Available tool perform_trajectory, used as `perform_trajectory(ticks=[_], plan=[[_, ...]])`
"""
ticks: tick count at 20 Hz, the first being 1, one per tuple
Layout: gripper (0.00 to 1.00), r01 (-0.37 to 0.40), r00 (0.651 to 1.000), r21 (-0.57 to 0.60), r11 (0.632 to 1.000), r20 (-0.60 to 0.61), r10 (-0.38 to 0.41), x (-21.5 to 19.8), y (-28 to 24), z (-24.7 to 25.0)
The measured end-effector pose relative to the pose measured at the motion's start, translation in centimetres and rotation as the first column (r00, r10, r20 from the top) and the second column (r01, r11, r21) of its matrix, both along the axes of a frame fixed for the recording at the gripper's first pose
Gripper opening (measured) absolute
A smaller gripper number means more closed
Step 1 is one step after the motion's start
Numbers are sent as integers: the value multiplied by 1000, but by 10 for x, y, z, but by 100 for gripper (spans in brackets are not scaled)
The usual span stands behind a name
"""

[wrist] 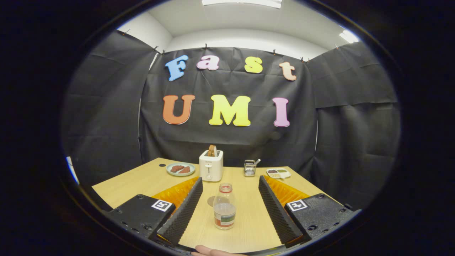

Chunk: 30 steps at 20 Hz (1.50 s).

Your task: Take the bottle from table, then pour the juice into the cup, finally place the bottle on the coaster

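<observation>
Tool (230, 199) held wide open, nothing gripped; bottle (224, 208) stood upright on table (142, 179) between the fingers, untouched, toaster (211, 165) seen farther back.

Staged breakfast booth inside an office-like room

Black cloth walls (227, 138) clipped up under a white ceiling with strip lights (241, 3) at the frame's top; mid-frame, a wooden bench (142, 179) carries a toaster (211, 165) and a plate (181, 169).

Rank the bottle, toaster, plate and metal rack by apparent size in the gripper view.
1. Bottle, standing between the open claw fingers; nearness inflates it.
2. Toaster.
3. Plate.
4. Metal rack.
Toaster versus plate is close; the far things look small.
</observation>
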<state>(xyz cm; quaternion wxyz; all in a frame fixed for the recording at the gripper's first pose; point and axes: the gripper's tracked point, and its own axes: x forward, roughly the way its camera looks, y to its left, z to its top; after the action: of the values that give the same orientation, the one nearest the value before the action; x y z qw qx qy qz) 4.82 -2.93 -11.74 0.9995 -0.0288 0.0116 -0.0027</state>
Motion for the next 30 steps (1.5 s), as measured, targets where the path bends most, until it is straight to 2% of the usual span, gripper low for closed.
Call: perform_trajectory(ticks=[4,9,15,20,30], plan=[[100,11,1000,-13,1000,5,-11,16,-7,-19],[100,-20,1000,6,1000,1,20,34,-2,-54],[100,-21,999,19,1000,-25,22,61,-3,-93],[100,-24,999,-10,1000,-34,23,78,-3,-120],[100,46,999,-59,997,-8,-47,107,-3,-149]])
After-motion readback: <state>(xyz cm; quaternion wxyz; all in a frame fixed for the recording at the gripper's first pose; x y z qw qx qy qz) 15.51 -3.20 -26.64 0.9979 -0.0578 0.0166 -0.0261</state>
